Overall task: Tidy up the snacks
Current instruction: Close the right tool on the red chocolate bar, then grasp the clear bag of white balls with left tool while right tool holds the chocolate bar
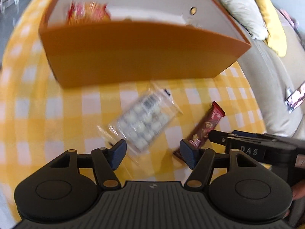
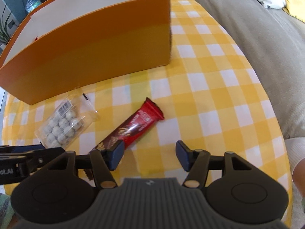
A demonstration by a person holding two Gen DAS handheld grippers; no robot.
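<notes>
Yellow-checked worktop (image 2: 209, 99): beside the orange box (image 2: 91, 57), both tools gape empty; next, grip the chocolate bar (image 2: 137, 126).

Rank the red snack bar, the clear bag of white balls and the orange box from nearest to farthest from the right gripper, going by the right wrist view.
1. Red snack bar: by the right gripper's left finger.
2. Clear bag of white balls: farther left, on the checked cloth.
3. Orange box: behind both.

Home lounge — sofa (image 2: 247, 38), cushions (image 1: 238, 9), checked tablecloth (image 2: 209, 95).
</notes>
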